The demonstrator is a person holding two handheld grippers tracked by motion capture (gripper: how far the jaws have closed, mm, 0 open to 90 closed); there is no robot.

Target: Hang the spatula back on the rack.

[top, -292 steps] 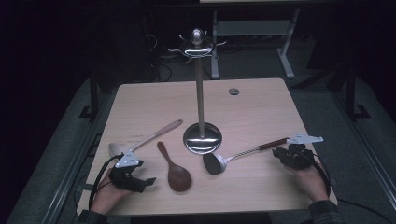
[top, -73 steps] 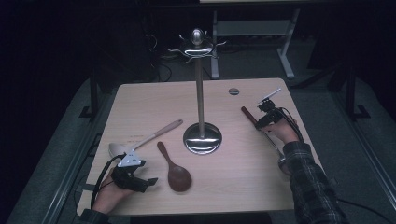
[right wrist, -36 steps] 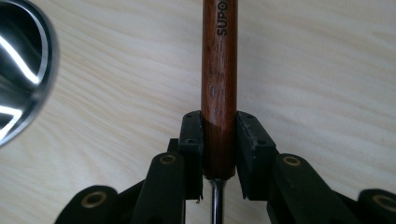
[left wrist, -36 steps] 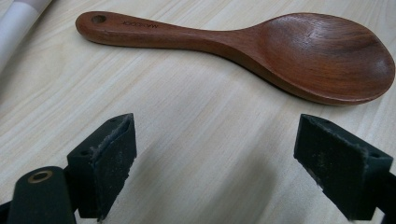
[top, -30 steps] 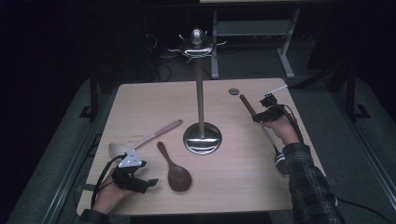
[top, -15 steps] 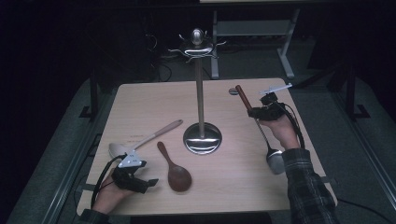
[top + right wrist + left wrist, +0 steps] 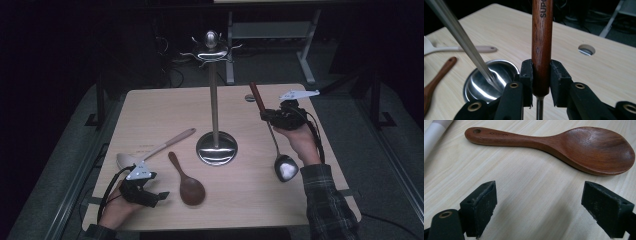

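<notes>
- Between the right gripper's jaws: dark-wood-handled steel ladle, clamped on the wooden grip just above the point where it meets the metal shank. Jaws narrowed to handle width, pads pressed on both sides.
- Ladle hangs bowl-down below the jaws, handle tip above them, clear of the table.
- Judgement: stiff, bowl-heavy, likely to swing; varnished wood may slip, so a hold near the ferrule is sound.
- Right hand raised, wrist turned so the jaws face the tall steel utensil stand.
- Left gripper rests low, jaws wide apart and empty; brown wooden rice spoon lies just beyond them.
</notes>
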